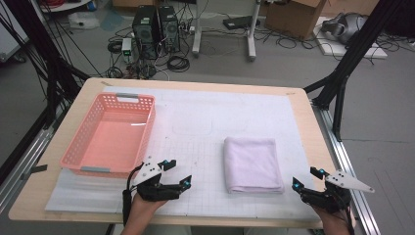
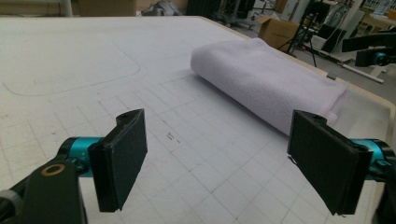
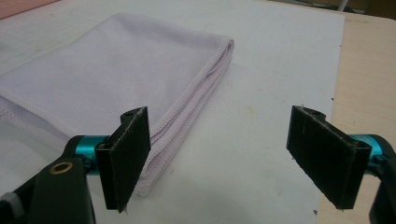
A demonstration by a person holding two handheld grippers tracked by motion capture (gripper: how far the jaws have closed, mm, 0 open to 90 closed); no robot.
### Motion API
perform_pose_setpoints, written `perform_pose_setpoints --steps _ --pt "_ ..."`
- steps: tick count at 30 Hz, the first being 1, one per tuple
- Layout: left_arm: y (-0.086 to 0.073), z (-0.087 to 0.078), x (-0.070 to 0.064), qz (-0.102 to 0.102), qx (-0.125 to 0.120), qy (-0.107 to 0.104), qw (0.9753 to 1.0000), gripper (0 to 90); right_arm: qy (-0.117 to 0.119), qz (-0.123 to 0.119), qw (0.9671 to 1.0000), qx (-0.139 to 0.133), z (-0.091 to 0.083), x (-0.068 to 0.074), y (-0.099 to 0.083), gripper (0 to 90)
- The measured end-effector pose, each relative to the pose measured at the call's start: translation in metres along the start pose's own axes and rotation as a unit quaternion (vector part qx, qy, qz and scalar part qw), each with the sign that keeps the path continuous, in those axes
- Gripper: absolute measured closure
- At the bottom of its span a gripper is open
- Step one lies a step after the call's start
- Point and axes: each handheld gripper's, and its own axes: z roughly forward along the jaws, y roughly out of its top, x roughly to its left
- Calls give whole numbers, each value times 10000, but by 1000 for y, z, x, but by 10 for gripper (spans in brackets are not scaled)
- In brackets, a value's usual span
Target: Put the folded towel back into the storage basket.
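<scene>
While both tools hover low over the near edge of the tabletop, the scene reads as follows.

Towel: folded pale lilac towel [image 1: 253,164] lies flat on the white gridded mat [image 1: 205,122], lower centre-right of the high view, between the two tools and touched by neither.

Towel, left gripper view: the roll-like folded edge [image 2: 266,81] runs from upper centre to the right of the frame, beyond the jaws.

Towel, right gripper view: stitched corner and layered hems [image 3: 140,70] occupy the upper left; the left jaw stands just in front of the near hem, not gripping it.

Left tool: [image 1: 176,174] lower centre-left of the high view, held by a hand [image 1: 142,208] coming in from the bottom edge; jaws spread wide, nothing between them but bare mat.

Right tool: [image 1: 308,178] lower right of the high view, at the mat's right margin; jaws likewise wide apart and empty. Between them in the right gripper view: white mat, with the wooden strip of the tabletop at the right.

Basket: pink plastic basket [image 1: 78,147] sits on the mat in the left half of the high view, just beside and above the left tool, well apart from the towel.

Tabletop: light wood [image 1: 323,132], border visible around the mat.

Background: computer towers [image 1: 156,29] and cables on the floor, top of the high view.
</scene>
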Motion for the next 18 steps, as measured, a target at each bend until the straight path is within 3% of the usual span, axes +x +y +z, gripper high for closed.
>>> perform_pose_setpoints --steps 4,6,18 --pt "0 7 2 -100 60 -139 9998 199 1 21 10000 19 1 -1 0 207" --pt "0 14 4 -160 144 -113 9997 199 9 32 10000 62 1 -2 -1 207" --pt "22 60 0 -78 483 -265 9985 236 61 80 9999 96 -1 -5 -3 208"
